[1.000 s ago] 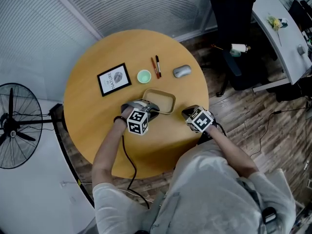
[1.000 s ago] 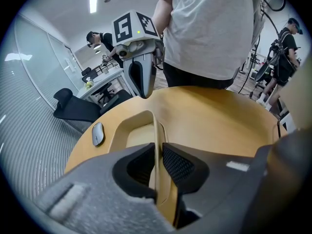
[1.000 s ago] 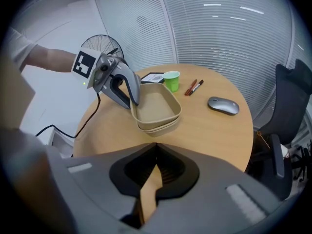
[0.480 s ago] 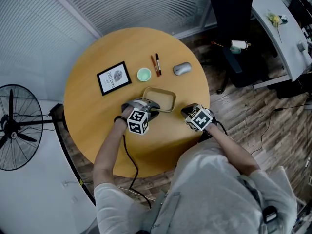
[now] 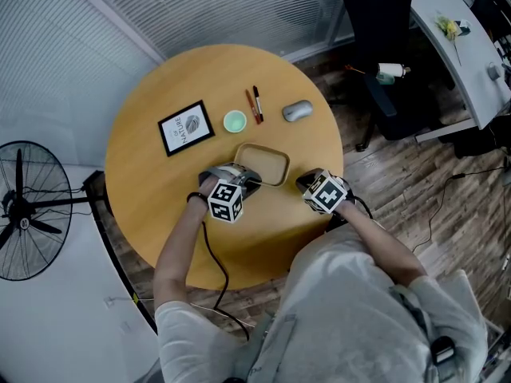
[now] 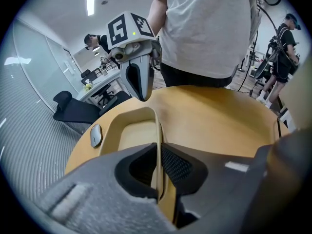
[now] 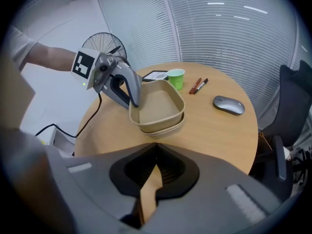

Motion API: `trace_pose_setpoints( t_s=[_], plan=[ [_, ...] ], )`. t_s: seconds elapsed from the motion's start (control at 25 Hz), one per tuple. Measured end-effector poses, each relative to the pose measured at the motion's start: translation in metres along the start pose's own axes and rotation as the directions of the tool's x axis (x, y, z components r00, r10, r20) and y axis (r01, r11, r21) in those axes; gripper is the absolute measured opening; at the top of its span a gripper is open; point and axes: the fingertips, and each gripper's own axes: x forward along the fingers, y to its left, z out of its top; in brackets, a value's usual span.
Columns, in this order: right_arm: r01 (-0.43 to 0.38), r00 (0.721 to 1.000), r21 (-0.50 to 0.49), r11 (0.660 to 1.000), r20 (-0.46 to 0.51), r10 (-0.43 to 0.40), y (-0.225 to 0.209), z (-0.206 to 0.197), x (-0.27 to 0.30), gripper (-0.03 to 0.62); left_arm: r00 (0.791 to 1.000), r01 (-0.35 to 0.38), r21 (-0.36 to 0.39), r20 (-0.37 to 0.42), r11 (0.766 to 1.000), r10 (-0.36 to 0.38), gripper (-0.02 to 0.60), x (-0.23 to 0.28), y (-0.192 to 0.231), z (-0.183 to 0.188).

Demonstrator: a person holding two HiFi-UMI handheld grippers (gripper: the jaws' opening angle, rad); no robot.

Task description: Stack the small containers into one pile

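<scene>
Grips with the left tongs (image 6: 157, 150) the thin near wall of a beige rectangular plastic container (image 6: 131, 133), one pad pressed on each face of that wall. Holds the right tongs (image 7: 155, 152) pressed together with nothing between them, off to the right of the left tongs and well clear of the container, near the edge of the round wooden table (image 5: 152, 206).

Seen from the right tongs: the gripped container seated inside a second beige container (image 7: 168, 126) of the same shape, the pair resting on the table straight ahead, left tongs at the pile's left end.

Beyond the pile, away from both tongs: a small mint-green cup (image 5: 235, 122), upright. Left of the cup, a black-framed print (image 5: 186, 128) lying flat. Right of it, a red pen and a black pen (image 5: 255, 107) side by side, then a grey computer mouse (image 5: 298, 114). Off the table, past the left tongs, a black standing fan (image 5: 24, 210).
</scene>
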Motion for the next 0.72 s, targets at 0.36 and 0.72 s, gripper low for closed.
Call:
trace_pose_setpoints(
  t_s=[0.36,0.72],
  plan=[
    [0.0,1.0,-0.001,1.0,0.005,0.0,-0.003,0.001,-0.003,0.002,0.999,0.037,-0.044,-0.006,0.998,-0.037,0.097,0.004,-0.005,0.001],
    [-0.036,0.999,-0.028,0.999,0.038,0.037,0.011,0.013,-0.002,0.001,1.0,-0.011,-0.208,-0.022,0.978,0.007,0.104,0.003,-0.015,0.014]
  ],
)
